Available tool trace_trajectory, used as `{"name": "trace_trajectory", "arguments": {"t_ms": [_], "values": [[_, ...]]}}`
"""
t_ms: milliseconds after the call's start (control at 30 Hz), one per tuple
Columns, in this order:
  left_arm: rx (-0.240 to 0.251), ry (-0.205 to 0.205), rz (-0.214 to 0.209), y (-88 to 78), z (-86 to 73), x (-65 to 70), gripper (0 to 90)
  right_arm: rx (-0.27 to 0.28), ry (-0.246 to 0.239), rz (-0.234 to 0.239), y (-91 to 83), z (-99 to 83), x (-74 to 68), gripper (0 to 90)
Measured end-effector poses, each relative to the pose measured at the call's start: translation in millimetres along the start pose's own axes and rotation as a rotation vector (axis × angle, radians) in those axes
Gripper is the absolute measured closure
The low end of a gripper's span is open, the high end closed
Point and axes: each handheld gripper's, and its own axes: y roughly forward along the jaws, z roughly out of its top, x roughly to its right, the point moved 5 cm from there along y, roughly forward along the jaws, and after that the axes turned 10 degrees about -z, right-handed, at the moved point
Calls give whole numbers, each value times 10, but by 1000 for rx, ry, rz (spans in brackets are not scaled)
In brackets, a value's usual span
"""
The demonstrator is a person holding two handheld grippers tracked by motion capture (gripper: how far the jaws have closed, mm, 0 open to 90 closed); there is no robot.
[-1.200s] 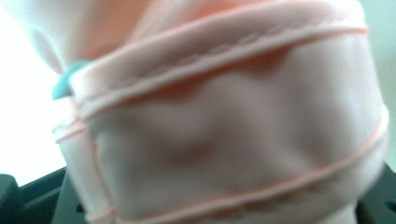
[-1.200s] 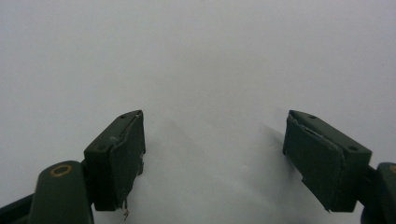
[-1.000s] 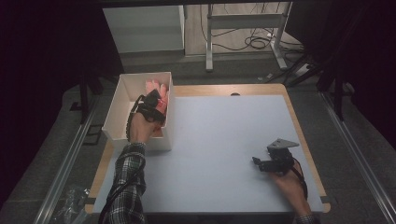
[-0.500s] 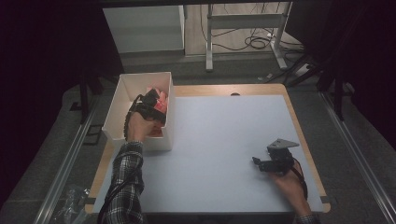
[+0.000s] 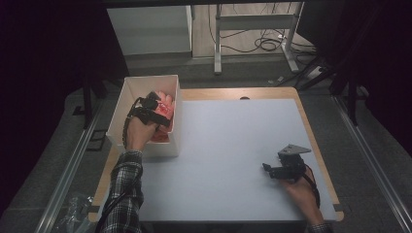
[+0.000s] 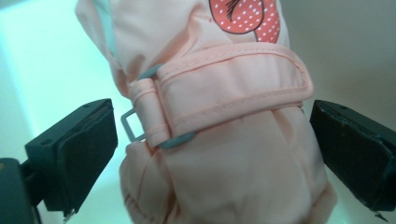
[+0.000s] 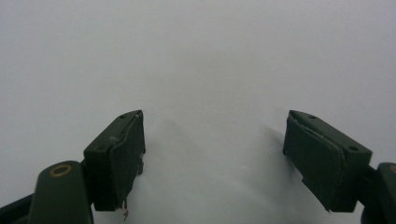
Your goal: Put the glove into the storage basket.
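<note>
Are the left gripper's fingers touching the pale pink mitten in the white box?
Apart. The left gripper view shows the left gripper, just opened, straddling the pale pink strapped mitten with background visible between each of the fingers and the fabric.

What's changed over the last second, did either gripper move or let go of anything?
The left gripper has just been opening its jaws: they now stand apart on either side of the pink mitten in the white box, pads off it, so it has been released. The hand has shifted only slightly above the box. The right gripper stayed open on the table, unmoved.
</note>
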Motion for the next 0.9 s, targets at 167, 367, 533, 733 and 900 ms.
{"name": "trace_trajectory", "arguments": {"t_ms": [167, 367, 533, 733, 900], "values": [[45, 18, 3, -81, -18, -2, 21, 0, 0, 0, 0, 0, 0, 209], [104, 34, -8, -182, -45, 17, 21, 0, 0, -2, 0, 0, 0, 208], [143, 58, -32, -276, -58, 58, 22, 0, 0, -2, 0, 0, 0, 207], [180, 92, -43, -391, -88, 91, 22, 0, 0, -4, 0, -1, 0, 205], [184, 102, -70, -460, -133, 125, 34, 0, 0, -4, 0, -1, 0, 204]]}}
